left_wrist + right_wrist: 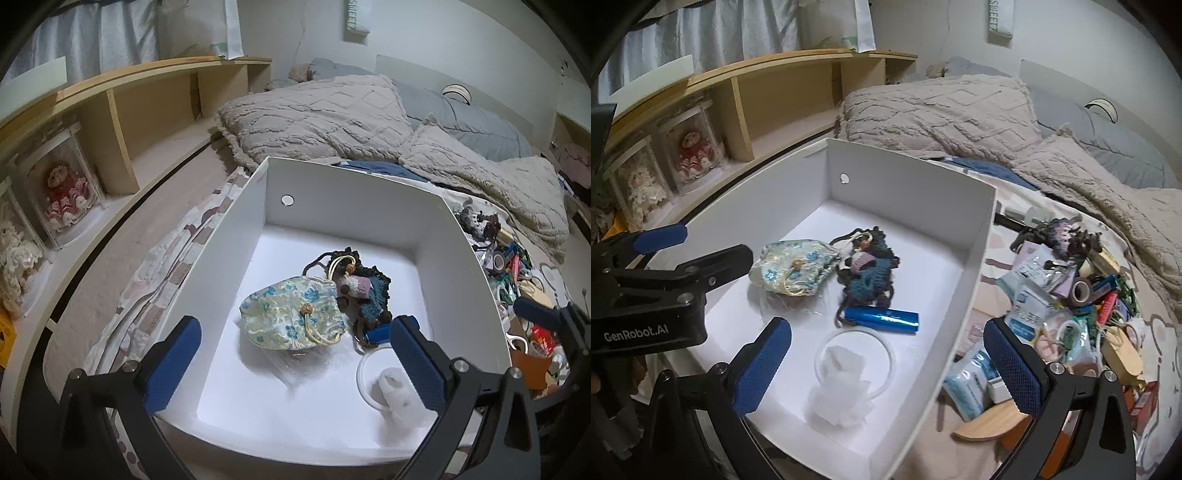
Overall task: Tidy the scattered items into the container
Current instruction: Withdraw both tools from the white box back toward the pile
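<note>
Bedding in a pale patterned print carries a white box (975,258), open at the top, with rumpled beige blankets (332,114) at twelve o'clock and a wooden shelf (122,122) of dolls at ten. Inside the box lie a floral pouch (291,317) near the middle, a dark knitted piece (369,295) touching it at three o'clock, a blue tube (882,319) just below that, and a clear round lid (857,362) with white fluff at six. Outside, at three o'clock of the box, a heap of small items (1075,291) — packets, tape, cords — is still scattered. Left gripper (295,365) hangs over the box, jaws spread wide, nothing between them. Right gripper (886,365) straddles the box's right wall, jaws likewise wide and empty.
</note>
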`<action>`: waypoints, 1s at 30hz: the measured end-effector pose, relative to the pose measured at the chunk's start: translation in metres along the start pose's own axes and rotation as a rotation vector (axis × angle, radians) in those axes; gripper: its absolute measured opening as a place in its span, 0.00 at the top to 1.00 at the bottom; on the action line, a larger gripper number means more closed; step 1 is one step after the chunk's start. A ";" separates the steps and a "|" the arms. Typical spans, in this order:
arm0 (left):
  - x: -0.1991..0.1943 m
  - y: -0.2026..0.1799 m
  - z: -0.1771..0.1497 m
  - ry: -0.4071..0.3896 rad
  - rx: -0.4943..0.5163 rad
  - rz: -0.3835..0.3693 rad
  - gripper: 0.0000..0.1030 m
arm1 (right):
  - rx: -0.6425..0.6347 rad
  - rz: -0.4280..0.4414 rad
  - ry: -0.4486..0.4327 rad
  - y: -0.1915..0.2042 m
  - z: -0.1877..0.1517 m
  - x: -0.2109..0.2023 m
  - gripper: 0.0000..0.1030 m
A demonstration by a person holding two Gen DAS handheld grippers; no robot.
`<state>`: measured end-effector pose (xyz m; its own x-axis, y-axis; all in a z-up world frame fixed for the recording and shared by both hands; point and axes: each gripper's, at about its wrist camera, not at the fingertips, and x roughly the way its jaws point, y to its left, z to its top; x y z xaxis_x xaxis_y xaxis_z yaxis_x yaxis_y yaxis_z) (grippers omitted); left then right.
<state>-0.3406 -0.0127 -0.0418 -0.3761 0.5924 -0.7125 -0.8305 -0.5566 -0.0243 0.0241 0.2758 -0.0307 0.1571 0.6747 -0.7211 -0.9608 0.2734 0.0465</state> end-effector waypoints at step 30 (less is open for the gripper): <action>-0.041 -0.047 0.006 -0.086 0.113 -0.062 0.00 | 0.090 -0.174 -0.071 -0.090 -0.018 -0.073 0.00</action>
<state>-0.2886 -0.0075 -0.0068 -0.3523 0.6743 -0.6490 -0.8923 -0.4511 0.0157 0.0947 0.1891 0.0053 0.3374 0.6576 -0.6736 -0.8939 0.4481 -0.0104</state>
